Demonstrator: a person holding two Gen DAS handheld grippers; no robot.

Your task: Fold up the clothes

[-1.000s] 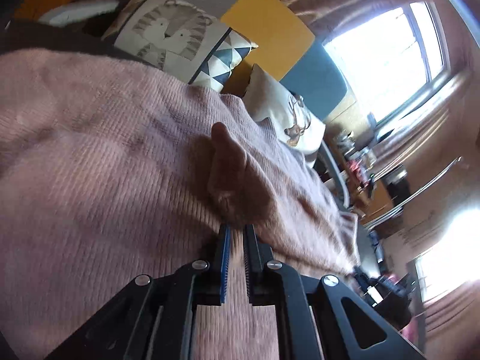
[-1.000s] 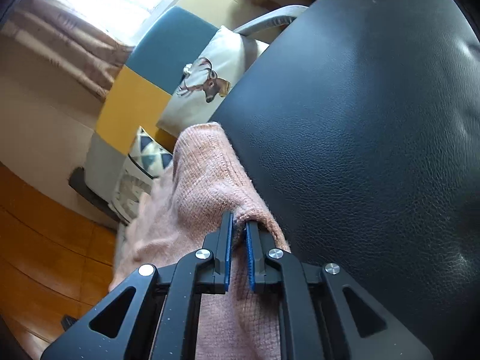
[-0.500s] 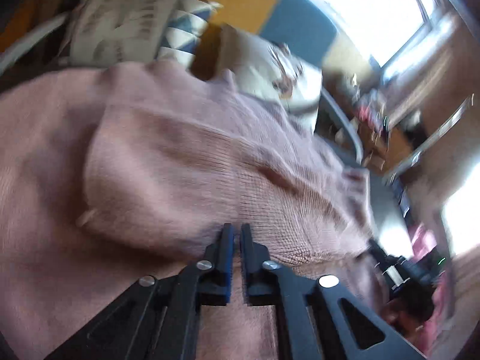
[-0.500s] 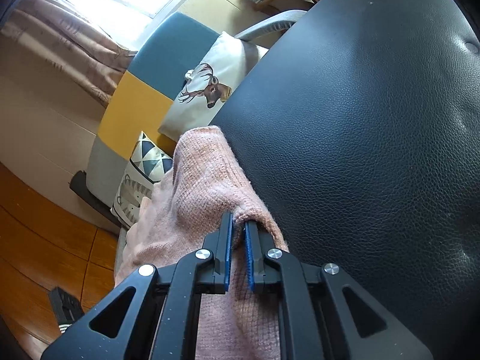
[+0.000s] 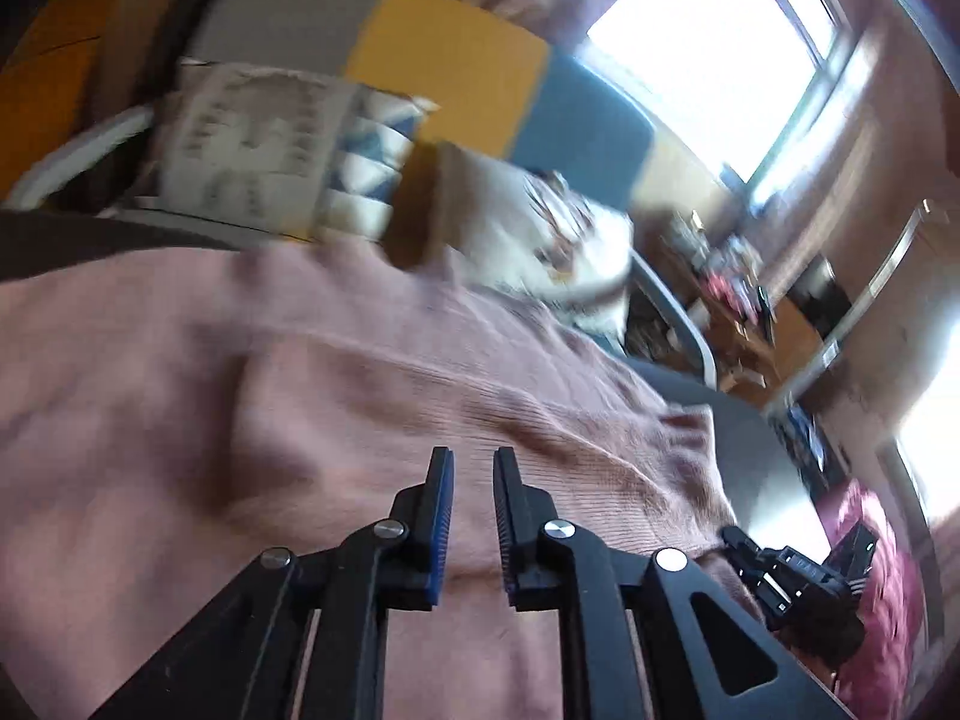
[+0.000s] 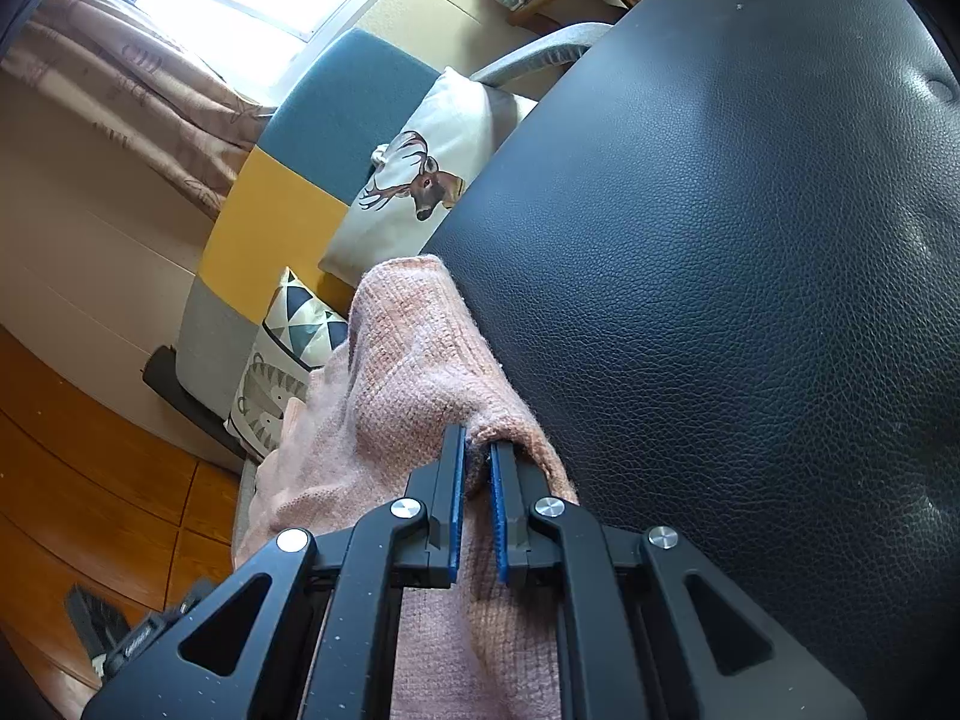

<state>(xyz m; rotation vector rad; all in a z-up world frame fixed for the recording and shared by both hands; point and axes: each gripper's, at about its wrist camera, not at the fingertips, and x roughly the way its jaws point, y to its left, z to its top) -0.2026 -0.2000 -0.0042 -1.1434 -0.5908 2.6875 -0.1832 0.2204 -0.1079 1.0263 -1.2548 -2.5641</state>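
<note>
A pink knitted sweater (image 5: 312, 420) lies spread over a black leather surface (image 6: 720, 300). In the left wrist view my left gripper (image 5: 473, 457) hovers over the sweater with its jaws opening and only a narrow gap between the blue pads; no cloth sits between them. In the right wrist view my right gripper (image 6: 477, 450) is shut on a pinched fold at the edge of the pink sweater (image 6: 414, 372), which bunches up and trails away to the left. The other gripper (image 5: 780, 570) shows at the lower right of the left wrist view.
Behind the leather surface stands a sofa (image 6: 300, 180) in grey, yellow and teal with a deer cushion (image 6: 420, 180) and a patterned cushion (image 6: 288, 360). A wooden floor (image 6: 90, 450) lies to the left. A bright window (image 5: 720, 48) and cluttered shelves (image 5: 732, 288) are at the back.
My left gripper has let go of the raised fold it was pinching, moved across the sweater and its jaws have parted. The fold now lies flat. My right gripper keeps its hold, unmoved.
</note>
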